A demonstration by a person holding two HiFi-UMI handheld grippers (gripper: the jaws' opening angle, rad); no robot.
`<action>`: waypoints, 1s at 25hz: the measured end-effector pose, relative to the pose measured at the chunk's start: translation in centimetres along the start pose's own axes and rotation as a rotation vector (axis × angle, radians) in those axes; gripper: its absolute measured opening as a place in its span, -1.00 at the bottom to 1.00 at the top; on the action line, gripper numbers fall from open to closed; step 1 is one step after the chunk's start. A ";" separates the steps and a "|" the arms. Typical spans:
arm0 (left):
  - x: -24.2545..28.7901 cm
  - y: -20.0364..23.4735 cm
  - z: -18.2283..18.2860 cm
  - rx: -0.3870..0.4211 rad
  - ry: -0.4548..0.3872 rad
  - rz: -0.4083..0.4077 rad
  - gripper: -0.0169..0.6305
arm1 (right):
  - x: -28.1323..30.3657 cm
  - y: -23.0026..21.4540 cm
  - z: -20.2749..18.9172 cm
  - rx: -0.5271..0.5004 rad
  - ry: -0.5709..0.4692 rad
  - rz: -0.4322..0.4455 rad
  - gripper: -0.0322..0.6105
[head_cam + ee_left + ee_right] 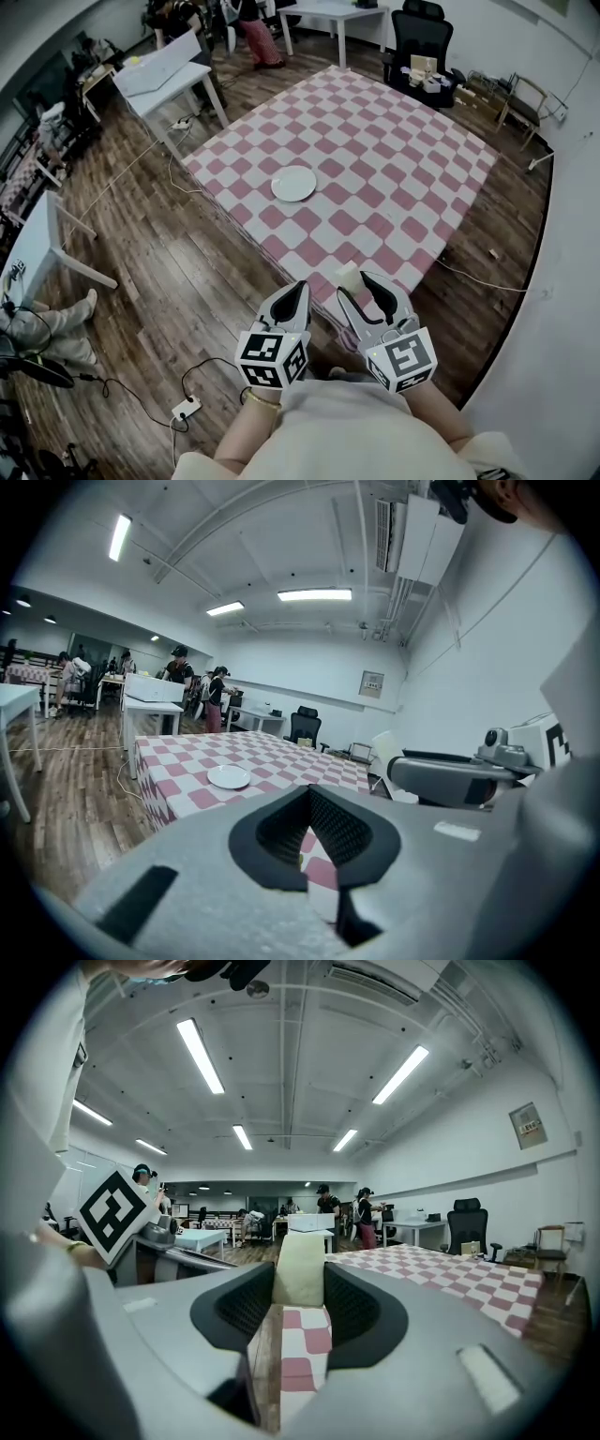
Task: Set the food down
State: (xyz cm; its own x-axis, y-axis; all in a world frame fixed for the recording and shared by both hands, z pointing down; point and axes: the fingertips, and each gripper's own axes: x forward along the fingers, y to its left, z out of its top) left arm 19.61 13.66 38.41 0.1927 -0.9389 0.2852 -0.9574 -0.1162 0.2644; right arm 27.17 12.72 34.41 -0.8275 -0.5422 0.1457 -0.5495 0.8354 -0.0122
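Food block at the checkered table (412, 150) corner
Right gripper (357, 282) pinches a pale cream block (300, 1267); left gripper (300, 287) pressed together, empty; white plate (294, 183) mid-table

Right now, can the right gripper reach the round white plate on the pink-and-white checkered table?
Probably, with a longer reach. The right gripper, shut on a pale cream food block, hangs over the checkered table's near edge; the round white plate lies further in, with nothing between.
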 end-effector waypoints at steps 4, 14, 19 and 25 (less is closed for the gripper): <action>0.8 0.8 0.7 0.014 0.001 0.000 -0.93 | 0.6 -1.0 0.0 0.014 -0.004 -0.021 -0.37; 3.9 4.9 2.4 0.035 0.003 -0.057 -0.93 | 5.3 -2.3 0.4 0.007 -0.018 -0.080 -0.36; 5.6 7.8 4.2 0.046 -0.002 -0.081 -0.93 | 9.0 -2.1 1.3 -0.005 -0.017 -0.089 -0.36; 7.7 10.7 5.0 0.016 0.012 -0.102 -0.93 | 13.0 -2.4 1.4 -0.003 0.009 -0.097 -0.36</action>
State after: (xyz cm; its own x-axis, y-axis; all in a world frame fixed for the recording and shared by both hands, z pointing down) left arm 9.78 3.61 38.86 0.2916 -0.9180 0.2688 -0.9360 -0.2159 0.2780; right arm 17.51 3.53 34.92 -0.7696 -0.6195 0.1550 -0.6264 0.7795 0.0054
